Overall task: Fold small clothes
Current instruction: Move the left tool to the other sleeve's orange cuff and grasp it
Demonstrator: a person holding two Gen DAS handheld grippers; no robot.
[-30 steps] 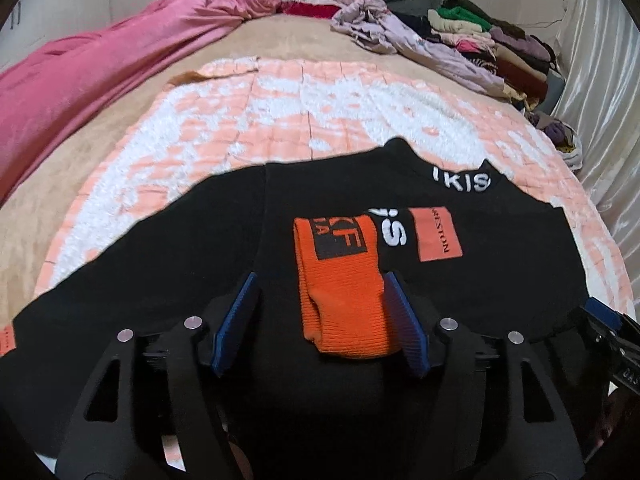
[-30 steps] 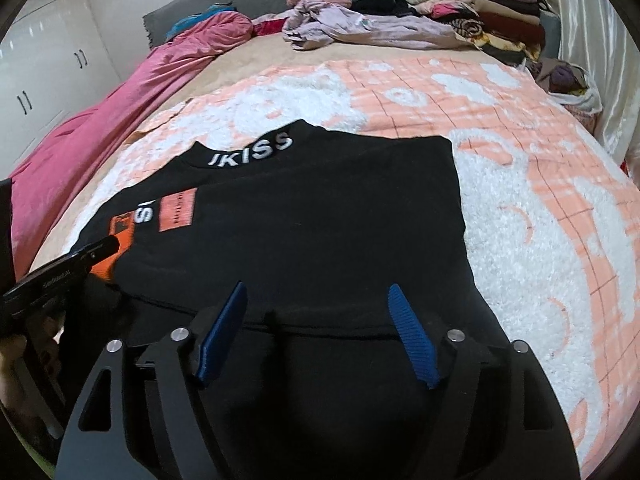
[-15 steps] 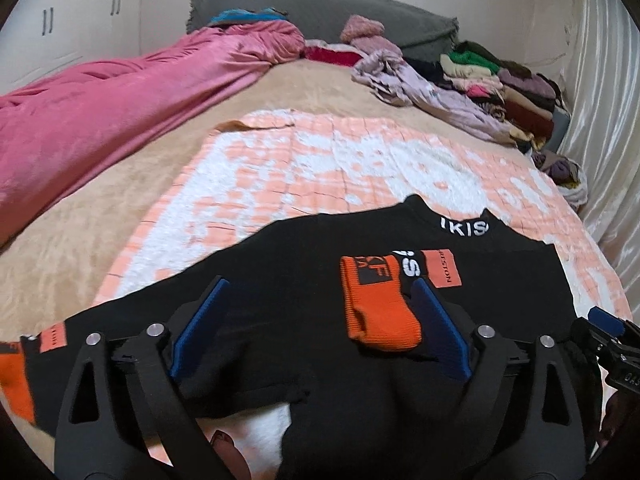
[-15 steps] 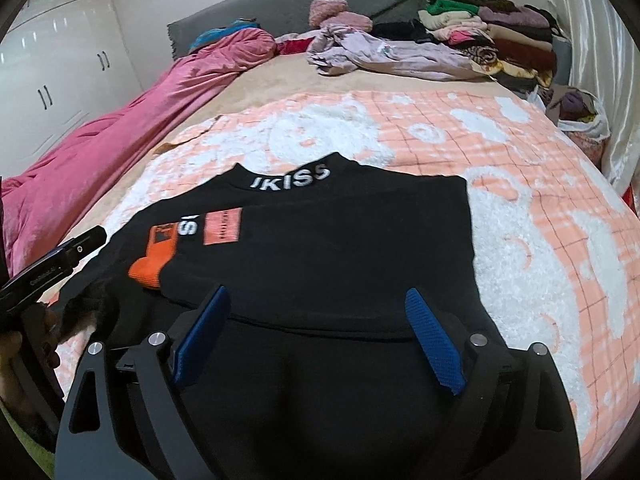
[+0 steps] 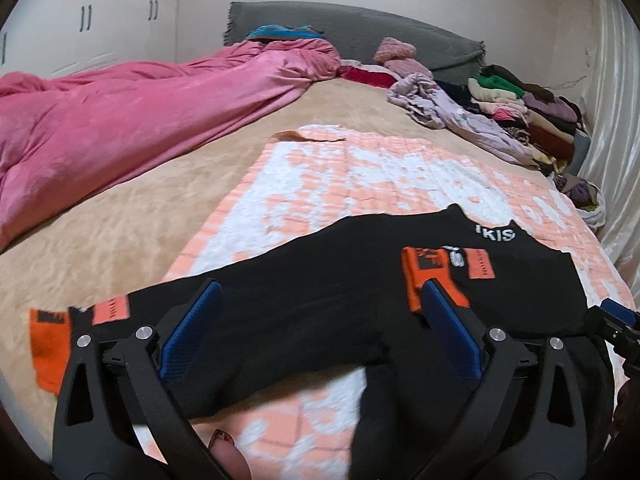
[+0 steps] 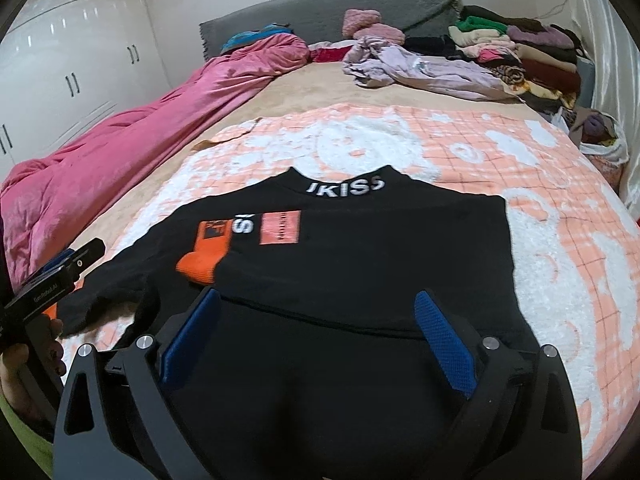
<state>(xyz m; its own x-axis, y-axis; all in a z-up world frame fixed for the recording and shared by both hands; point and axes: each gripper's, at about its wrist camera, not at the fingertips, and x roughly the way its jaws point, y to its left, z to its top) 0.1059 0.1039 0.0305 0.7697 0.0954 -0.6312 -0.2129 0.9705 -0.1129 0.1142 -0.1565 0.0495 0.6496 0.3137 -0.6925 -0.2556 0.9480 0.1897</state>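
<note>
A black long-sleeved top with white collar lettering lies on the orange-and-white blanket. One sleeve is folded across its chest, the orange cuff on top. The other sleeve stretches out to the left and ends in an orange cuff on the beige bedspread. My left gripper is open and empty, held above that outstretched sleeve. My right gripper is open and empty above the top's lower part. The left gripper shows at the left edge of the right wrist view.
A pink duvet lies along the left side of the bed. A lilac garment and a stack of folded clothes sit at the far right by the grey headboard. A curtain hangs on the right.
Both grippers have pulled back and up from the top. My left gripper swung left, bringing the outstretched sleeve and its cuff into view. The top has not moved.
</note>
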